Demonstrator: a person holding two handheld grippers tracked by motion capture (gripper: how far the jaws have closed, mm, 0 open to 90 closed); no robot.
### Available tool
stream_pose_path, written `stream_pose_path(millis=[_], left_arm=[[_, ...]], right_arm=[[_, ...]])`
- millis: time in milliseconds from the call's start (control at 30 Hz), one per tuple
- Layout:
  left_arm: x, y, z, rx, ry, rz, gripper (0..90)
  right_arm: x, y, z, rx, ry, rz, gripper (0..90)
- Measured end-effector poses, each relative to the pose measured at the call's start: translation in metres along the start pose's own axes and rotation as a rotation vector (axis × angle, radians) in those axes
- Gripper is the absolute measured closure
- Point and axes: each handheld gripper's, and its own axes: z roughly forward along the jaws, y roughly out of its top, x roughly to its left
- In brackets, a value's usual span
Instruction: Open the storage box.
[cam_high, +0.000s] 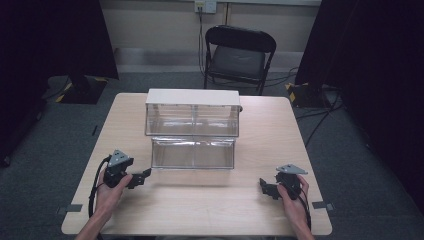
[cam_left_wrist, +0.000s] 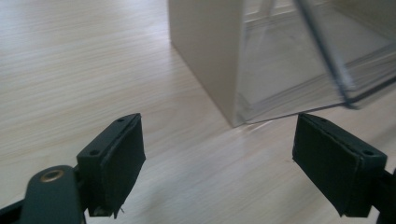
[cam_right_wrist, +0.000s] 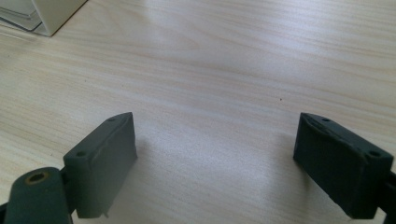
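Observation:
A clear two-tier drawer cabinet (cam_high: 192, 127) with a white top stands at the middle of the wooden table (cam_high: 200, 210). My left gripper (cam_high: 141, 176) is held just off the cabinet's lower left corner. In the left gripper view its jaws (cam_left_wrist: 233, 172) stand wide apart with only bare tabletop between them, and the cabinet's beige side wall (cam_left_wrist: 205, 51) and clear lower drawer front (cam_left_wrist: 303, 60) lie just ahead. My right gripper (cam_high: 266, 187) rests near the table's front right; its jaws (cam_right_wrist: 224, 168) are also spread over bare wood, with the cabinet's corner (cam_right_wrist: 51, 14) far off.
A black folding chair (cam_high: 237, 55) stands behind the table's far edge. Dark curtains hang at both sides, and cables run across the grey floor at the right. Bare tabletop stretches between the two hands in front of the cabinet.

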Motion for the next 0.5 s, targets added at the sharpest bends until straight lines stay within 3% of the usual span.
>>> stream_pose_path(millis=[167,500], left_arm=[[-0.010,0.003,0.003,-0.008,-0.048,0.029,16.5],[-0.020,0.006,0.013,-0.008,-0.092,0.059,16.0]], right_arm=[[0.000,0.000,0.000,0.000,0.000,0.000,12.3],[0.000,0.000,0.000,0.000,0.001,0.000,12.3]])
